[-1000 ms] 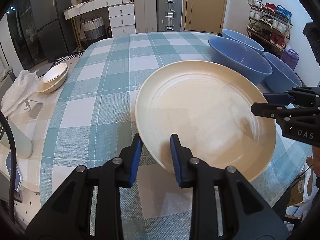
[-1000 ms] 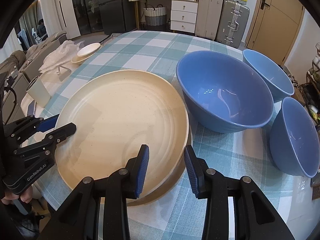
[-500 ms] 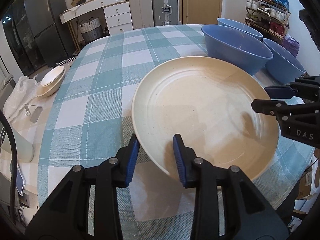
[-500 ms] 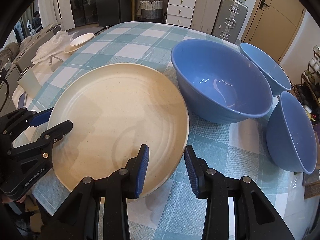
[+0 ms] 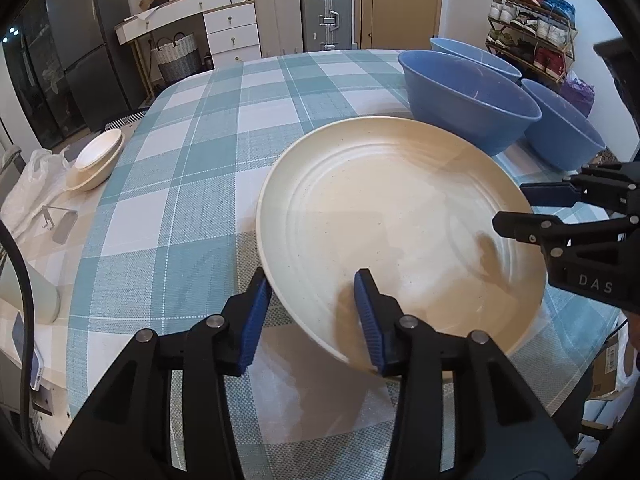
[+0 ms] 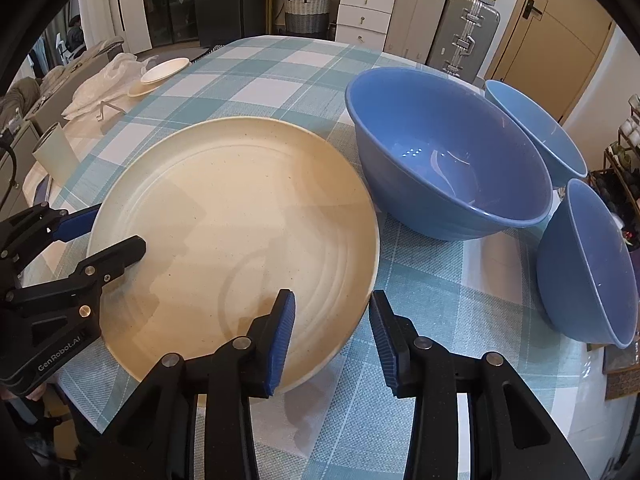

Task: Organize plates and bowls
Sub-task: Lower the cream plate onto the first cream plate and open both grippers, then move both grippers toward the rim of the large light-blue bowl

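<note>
A wide cream plate [image 5: 392, 220] [image 6: 224, 216] lies flat on the teal checked tablecloth [image 5: 192, 184]. My left gripper [image 5: 312, 312] straddles the plate's near-left rim. Its jaws are opening, and the blue pads stand clear of the rim between them. In the right wrist view this left gripper [image 6: 112, 232] shows at the plate's left edge. My right gripper [image 6: 332, 328] straddles the near-right rim, open, with a gap on the outer side. It also shows as the right gripper [image 5: 512, 208] in the left wrist view. Three blue bowls stand beside the plate: a large bowl [image 6: 448, 168], a far bowl [image 6: 532, 128] and a right-hand bowl [image 6: 588, 260].
A small stack of cream dishes [image 5: 96, 160] [image 6: 160, 74] sits at the table's far left beside a white plastic bag [image 6: 100, 88]. A pale cup [image 6: 54, 152] stands at the left edge. Open cloth stretches behind the plate; suitcases and drawers line the back wall.
The plate came down from a tilted, raised pose to rest flat on the cloth. The left gripper's pads, earlier pinching the rim, have spread apart. The right gripper's gap looks unchanged.
</note>
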Motion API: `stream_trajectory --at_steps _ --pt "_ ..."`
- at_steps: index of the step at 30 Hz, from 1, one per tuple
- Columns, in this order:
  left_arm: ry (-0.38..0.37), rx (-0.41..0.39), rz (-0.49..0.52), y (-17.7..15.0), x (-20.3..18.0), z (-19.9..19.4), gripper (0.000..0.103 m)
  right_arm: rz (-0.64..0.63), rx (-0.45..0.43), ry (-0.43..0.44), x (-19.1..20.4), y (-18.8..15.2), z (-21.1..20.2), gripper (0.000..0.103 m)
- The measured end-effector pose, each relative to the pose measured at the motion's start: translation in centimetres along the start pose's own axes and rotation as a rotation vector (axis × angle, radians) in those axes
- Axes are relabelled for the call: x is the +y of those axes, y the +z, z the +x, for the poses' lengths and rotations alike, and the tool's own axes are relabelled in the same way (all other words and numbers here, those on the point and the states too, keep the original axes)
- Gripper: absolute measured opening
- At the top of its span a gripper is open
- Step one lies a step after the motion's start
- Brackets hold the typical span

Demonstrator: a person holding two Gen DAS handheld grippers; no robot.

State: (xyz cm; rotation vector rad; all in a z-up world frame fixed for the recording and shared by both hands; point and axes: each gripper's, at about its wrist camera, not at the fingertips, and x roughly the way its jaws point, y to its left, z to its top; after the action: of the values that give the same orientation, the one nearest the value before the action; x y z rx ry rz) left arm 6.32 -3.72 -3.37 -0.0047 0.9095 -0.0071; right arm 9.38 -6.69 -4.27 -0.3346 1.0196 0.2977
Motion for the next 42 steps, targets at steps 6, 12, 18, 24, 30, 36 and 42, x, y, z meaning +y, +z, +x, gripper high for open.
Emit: stream_trajectory --at_steps 6,12,18,24,30,36,42 --pt "-0.013 -0.020 -0.042 0.1 0.7 -1.1 0.056 0.017 -0.005 0.070 -0.3 -0.1 -0.5 0.053" --pt "-0.103 -0.104 -0.060 1.0 0.7 -4.2 0.077 0.032 -0.045 0.095 -1.1 0.2 -2.1 0.067" --pt "-0.157 -0.107 -0.049 2.5 -0.1 -5.6 0.100 0.036 -0.103 0.184 -2.1 0.9 -4.3 0.086" --pt "-0.140 -0.142 -0.030 4.1 -1.2 -7.4 0.101 0.053 -0.164 0.238 -3.4 1.5 -6.4 0.102" --pt "-0.153 -0.159 -0.029 5.9 -2.0 -8.6 0.101 0.077 -0.219 0.196 -5.7 1.4 -9.0 0.102" --pt "-0.158 -0.171 -0.044 8.3 -2.6 -9.3 0.101 0.116 -0.281 0.152 -8.6 1.2 -11.9 0.102" --pt "-0.182 -0.200 -0.019 11.0 -4.0 -9.9 0.101 0.153 -0.337 0.100 -12.0 1.2 -14.8 0.102"
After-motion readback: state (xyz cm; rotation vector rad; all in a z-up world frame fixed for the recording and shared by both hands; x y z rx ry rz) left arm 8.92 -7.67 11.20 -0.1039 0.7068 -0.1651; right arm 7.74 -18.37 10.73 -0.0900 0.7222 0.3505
